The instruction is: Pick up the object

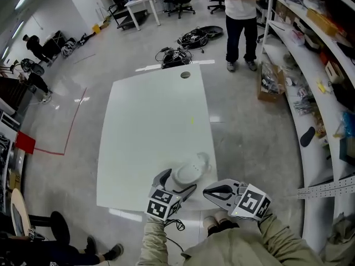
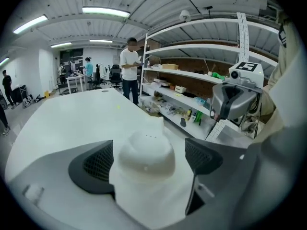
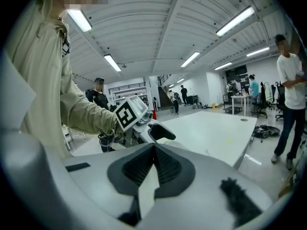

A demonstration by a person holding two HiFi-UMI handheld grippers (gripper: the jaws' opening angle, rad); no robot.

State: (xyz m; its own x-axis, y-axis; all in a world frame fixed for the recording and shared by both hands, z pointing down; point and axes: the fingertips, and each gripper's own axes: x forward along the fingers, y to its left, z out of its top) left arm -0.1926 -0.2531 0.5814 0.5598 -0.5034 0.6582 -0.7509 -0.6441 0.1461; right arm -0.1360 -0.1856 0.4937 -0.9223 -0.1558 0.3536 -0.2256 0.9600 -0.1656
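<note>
A white dome-shaped object (image 1: 190,169) sits near the front edge of the white table (image 1: 150,121). My left gripper (image 1: 176,183) reaches around it from the near side. In the left gripper view the object (image 2: 145,150) stands between the two dark pads (image 2: 98,163), with a small gap on each side, so the jaws are open and not pressing on it. My right gripper (image 1: 208,193) hovers just right of the object, off the table's front corner. Its pads (image 3: 144,164) meet in a line, shut with nothing between them. The left gripper's marker cube (image 3: 128,114) shows in the right gripper view.
A round cable hole (image 1: 185,75) lies at the table's far edge and a small yellow mark (image 1: 192,120) near its middle. A person (image 1: 242,15) stands beyond the far right corner. Cluttered shelves (image 1: 316,65) run along the right, with a cardboard box (image 1: 272,83) and cables (image 1: 191,37) on the floor.
</note>
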